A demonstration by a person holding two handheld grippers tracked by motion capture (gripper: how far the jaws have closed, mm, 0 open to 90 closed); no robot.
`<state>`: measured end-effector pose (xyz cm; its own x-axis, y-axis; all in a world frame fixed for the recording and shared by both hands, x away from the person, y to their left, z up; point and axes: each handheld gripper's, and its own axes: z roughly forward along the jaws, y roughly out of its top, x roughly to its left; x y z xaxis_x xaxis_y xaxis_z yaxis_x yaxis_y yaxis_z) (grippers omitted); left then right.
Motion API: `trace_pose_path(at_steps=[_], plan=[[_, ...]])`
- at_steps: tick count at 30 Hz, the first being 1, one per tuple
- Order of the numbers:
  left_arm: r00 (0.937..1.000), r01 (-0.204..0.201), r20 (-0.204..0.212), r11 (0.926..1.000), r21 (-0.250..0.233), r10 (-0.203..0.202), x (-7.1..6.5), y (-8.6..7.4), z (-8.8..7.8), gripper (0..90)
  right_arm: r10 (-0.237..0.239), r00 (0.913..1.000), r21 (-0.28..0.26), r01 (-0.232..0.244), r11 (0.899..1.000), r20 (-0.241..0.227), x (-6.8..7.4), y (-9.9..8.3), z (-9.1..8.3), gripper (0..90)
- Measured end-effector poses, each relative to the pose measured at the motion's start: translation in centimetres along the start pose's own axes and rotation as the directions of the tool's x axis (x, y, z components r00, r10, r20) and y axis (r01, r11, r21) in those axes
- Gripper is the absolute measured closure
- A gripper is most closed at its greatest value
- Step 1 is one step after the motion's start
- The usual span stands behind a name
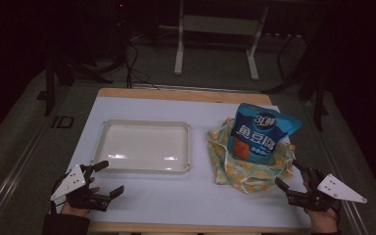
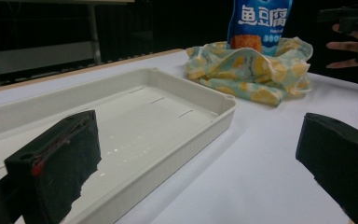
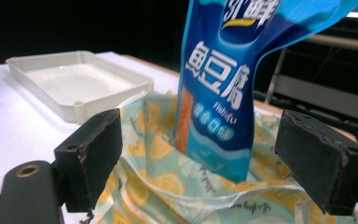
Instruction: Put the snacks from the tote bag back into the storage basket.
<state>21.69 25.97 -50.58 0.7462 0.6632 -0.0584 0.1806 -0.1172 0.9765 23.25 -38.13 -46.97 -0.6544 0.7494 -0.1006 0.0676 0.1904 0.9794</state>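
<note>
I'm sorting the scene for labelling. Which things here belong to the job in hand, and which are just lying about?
In the job:
- blue snack pouch, standing in the bag
- lemon-print cloth bag
- right gripper, open, nearest the bag
- left gripper, open

Lying about:
- empty cream tray
- white stand behind the table

left gripper (image 1: 108, 178): black frame, two black block jaws, grey three-cornered plate on top with small dark dots
left jaw pads (image 2: 60, 163): matte black foam-like blocks, rough worn lower edge, thin red mark along one corner, lower left of frame
right gripper (image 1: 288, 176): black body, same grey plate with dots, lower right of frame
right jaw pads (image 3: 324, 158): black rectangular blocks, small round holes; brass-coloured screw hole on black arm, lower left
sleeve (image 1: 64, 224): dark, at left wrist
</note>
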Motion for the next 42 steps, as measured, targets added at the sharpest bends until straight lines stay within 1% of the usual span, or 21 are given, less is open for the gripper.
trace_pose_path(at_steps=[2, 3, 5, 6, 8, 10, 11, 13, 14, 16, 17, 19, 22, 26, 28, 30, 32, 36, 38, 40, 42], plan=[[0.9998, -0.004, -0.020, 1.0000, 0.005, 0.004, -0.1, 0.1, 0.0, 0.3, 0.037, 0.9990, 0.037, -0.036, 0.999, -0.025, -0.1, 0.2, 0.1, 14.9], [0.9994, -0.004, -0.033, 1.0000, 0.004, 0.004, -0.1, 0.2, -0.1, 0.3, 0.037, 0.9990, 0.037, -0.036, 0.999, -0.025, -0.1, 0.2, 0.1, 14.9], [0.9989, 0.001, -0.048, 1.0000, -0.009, -0.001, -0.1, 0.5, -0.2, 0.3, 0.060, 0.9978, 0.072, -0.057, 0.996, -0.029, -0.1, 0.3, 0.2, 14.8], [0.9993, 0.003, -0.038, 1.0000, -0.003, -0.004, -0.1, 0.6, -0.2, 0.3, 0.069, 0.9968, 0.090, -0.065, 0.994, -0.040, 0.0, 0.4, 0.2, 14.8], [0.9997, 0.009, -0.020, 0.9999, 0.004, -0.009, -0.1, 0.6, -0.1, 0.3, 0.061, 0.9964, 0.092, -0.056, 0.994, -0.058, 0.0, 0.5, 0.1, 14.8], [0.9992, 0.039, 0.007, 0.9992, 0.012, -0.039, -0.1, 0.7, 0.2, 0.3, 0.067, 0.9944, 0.106, -0.058, 0.993, -0.082, 0.1, 0.6, 0.2, 14.8], [0.9991, 0.042, 0.003, 0.9991, 0.010, -0.042, -0.2, 0.8, 0.3, 0.3, 0.063, 0.9940, 0.106, -0.054, 0.993, -0.089, 0.1, 0.7, 0.2, 14.7], [0.9995, 0.031, -0.005, 0.9995, 0.005, -0.031, -0.4, 1.1, 0.7, 0.3, 0.051, 0.9950, 0.114, -0.041, 0.993, -0.086, 0.2, 0.9, 0.2, 13.8], [0.9994, 0.025, -0.024, 0.9997, 0.004, -0.025, -0.6, 1.3, 0.8, 0.3, 0.050, 0.9953, 0.108, -0.041, 0.993, -0.083, 0.1, 1.1, 0.2, 13.7], [0.9996, 0.024, -0.013, 0.9997, -0.007, -0.024, -0.9, 1.7, 1.2, 0.3, 0.054, 0.9964, 0.106, -0.047, 0.993, -0.066, 0.1, 1.4, 0.2, 13.7], [0.9996, 0.024, -0.016, 0.9997, -0.006, -0.024, -1.1, 1.9, 1.4, 0.3, 0.065, 0.9953, 0.108, -0.057, 0.993, -0.071, 0.0, 1.5, 0.2, 13.5], [0.9996, 0.029, 0.005, 0.9996, -0.006, -0.029, -1.3, 2.2, 1.9, 0.3, 0.063, 0.9967, 0.101, -0.057, 0.993, -0.051, 0.0, 1.7, 0.2, 13.4], [0.9994, 0.031, 0.017, 0.9994, 0.014, -0.031, -1.5, 2.5, 2.4, 0.3, 0.074, 0.9959, 0.100, -0.069, 0.993, -0.053, -0.2, 1.9, 0.1, 13.4], [0.9981, 0.055, 0.026, 0.9976, 0.043, -0.056, -1.5, 3.2, 3.3, 0.3, 0.054, 0.9985, 0.119, -0.054, 0.991, 0.007, -0.5, 2.3, -0.1, 13.4], [0.9975, 0.064, 0.030, 0.9973, 0.037, -0.065, -1.5, 3.6, 3.9, 0.3, 0.071, 0.9974, 0.121, -0.072, 0.990, 0.009, -0.7, 2.6, -0.2, 13.3], [0.9973, 0.064, 0.035, 0.9975, 0.032, -0.065, -1.5, 4.1, 4.4, 0.3, 0.077, 0.9966, 0.115, -0.080, 0.990, 0.031, -0.7, 2.9, -0.2, 12.9], [0.9966, 0.063, 0.051, 0.9975, 0.031, -0.064, -1.5, 4.6, 5.3, 0.3, 0.086, 0.9955, 0.107, -0.090, 0.990, 0.039, -0.9, 3.3, -0.3, 12.7], [0.9954, 0.045, 0.082, 0.9979, 0.048, -0.049, -1.8, 5.6, 6.8, 0.3, 0.079, 0.9953, 0.091, -0.084, 0.992, 0.055, -1.3, 3.7, -0.4, 12.5], [0.9949, 0.042, 0.090, 0.9979, 0.048, -0.047, -2.0, 6.0, 7.6, 0.3, 0.086, 0.9952, 0.086, -0.090, 0.992, 0.047, -1.5, 3.9, -0.3, 12.2], [0.9933, 0.045, 0.105, 0.9978, 0.048, -0.050, -2.1, 6.2, 8.0, 0.3, 0.088, 0.9949, 0.080, -0.092, 0.993, 0.050, -1.6, 3.9, -0.3, 11.9], [0.9880, 0.044, 0.145, 0.9972, 0.061, -0.052, -2.4, 6.7, 9.4, 0.3, 0.095, 0.9947, 0.078, -0.097, 0.992, 0.041, -1.8, 4.0, -0.1, 11.9]])
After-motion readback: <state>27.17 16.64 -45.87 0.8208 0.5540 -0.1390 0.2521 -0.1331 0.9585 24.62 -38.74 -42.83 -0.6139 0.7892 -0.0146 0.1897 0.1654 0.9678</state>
